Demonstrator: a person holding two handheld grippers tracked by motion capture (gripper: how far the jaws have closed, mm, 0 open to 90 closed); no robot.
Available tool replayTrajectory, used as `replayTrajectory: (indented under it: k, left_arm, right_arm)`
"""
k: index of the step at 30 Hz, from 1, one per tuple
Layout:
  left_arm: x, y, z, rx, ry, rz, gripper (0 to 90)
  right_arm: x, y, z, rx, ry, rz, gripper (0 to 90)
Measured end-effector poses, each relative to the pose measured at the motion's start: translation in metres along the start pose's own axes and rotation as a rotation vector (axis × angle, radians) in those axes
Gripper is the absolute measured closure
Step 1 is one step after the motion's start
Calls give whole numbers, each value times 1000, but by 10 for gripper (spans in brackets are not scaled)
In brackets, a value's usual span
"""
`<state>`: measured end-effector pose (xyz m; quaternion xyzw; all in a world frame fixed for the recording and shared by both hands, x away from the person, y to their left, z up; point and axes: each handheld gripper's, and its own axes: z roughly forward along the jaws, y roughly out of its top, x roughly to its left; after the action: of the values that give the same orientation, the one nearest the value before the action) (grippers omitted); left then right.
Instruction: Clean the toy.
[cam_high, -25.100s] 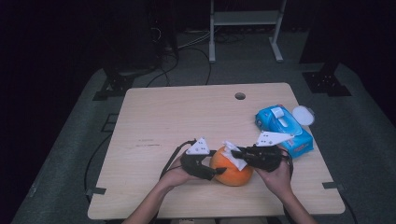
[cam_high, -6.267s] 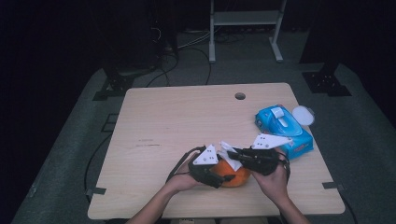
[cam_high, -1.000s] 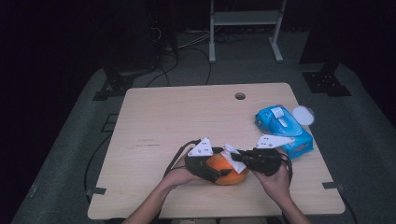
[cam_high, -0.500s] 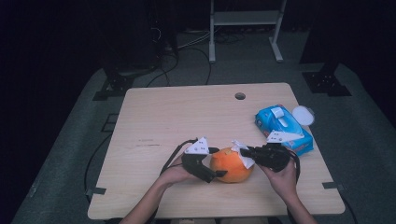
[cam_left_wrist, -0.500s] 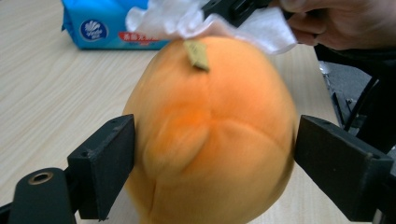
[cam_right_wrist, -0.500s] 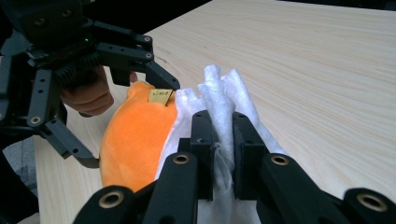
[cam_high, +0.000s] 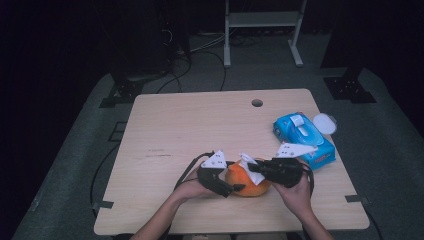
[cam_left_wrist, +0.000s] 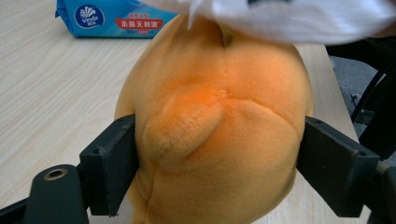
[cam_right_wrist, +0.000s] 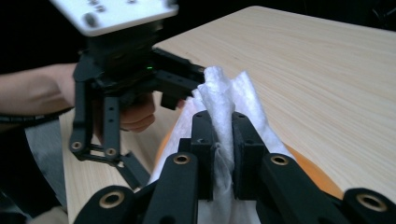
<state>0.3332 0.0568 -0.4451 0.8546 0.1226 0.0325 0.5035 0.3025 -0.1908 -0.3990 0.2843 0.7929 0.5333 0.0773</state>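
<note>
The orange plush (cam_high: 250, 181) sits on the bench (cam_high: 190, 125) near its front edge, between the two grippers. The left gripper (cam_high: 231, 188) grips it from the left: in the left gripper view its jaws press into both flanks of the plush (cam_left_wrist: 219, 140), denting the fabric. The right gripper (cam_high: 251, 167) comes in from the right, just above the plush, its jaws pinched on a white wipe (cam_right_wrist: 224, 121) that lies over the top of the toy; the wipe (cam_high: 246, 161) shows as a white tuft at the plush's crown in the high view. A blue wipe pack (cam_high: 302, 137) lies near the bench's right edge, apart from the plush. Against half a second ago, the right gripper has shifted left, further over the plush, and the left hand (cam_high: 192, 187) holds about where it was.
</note>
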Motion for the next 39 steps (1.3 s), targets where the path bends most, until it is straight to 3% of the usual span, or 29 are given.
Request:
replayTrajectory:
  k: [3,9,13,16,22,24,25,30,33,34,39]
  left_arm:
    - [0,-1,-1,-2,-2,-4,194]
    - [2,-2,-1,-21,-12,-4,228]
    - [5,-4,-1,-46,-32,-19,144]
    - [7,-9,-1,-70,-48,-1,113]
    - [11,-15,8,-40,-43,-24,66]
    - [9,-15,9,-35,-40,-15,67]
    - [8,-15,9,-37,-37,-8,76]
    - [5,-4,-3,-52,-42,8,293]
    - [2,3,-9,-75,-45,2,307]
    - [1,6,-13,-84,-42,10,309]
    - [-3,21,-33,-109,-18,38,311]
  right_arm:
    - [6,3,5,14,12,-35,800]
    - [-7,-1,0,26,-37,-3,807]
    - [-13,-4,-4,33,-55,9,807]
    - [-17,-7,-6,38,-57,23,807]
    - [-20,-8,-8,29,-52,37,806]
    - [-18,-8,-7,27,-48,33,806]
    - [-17,-8,-7,24,-45,32,806]
    - [-15,-5,-10,-4,-38,39,806]
    - [-16,-4,-15,-31,-35,50,807]
    - [-17,-3,-18,-61,-22,68,807]
    - [-21,-4,-18,-96,14,112,808]
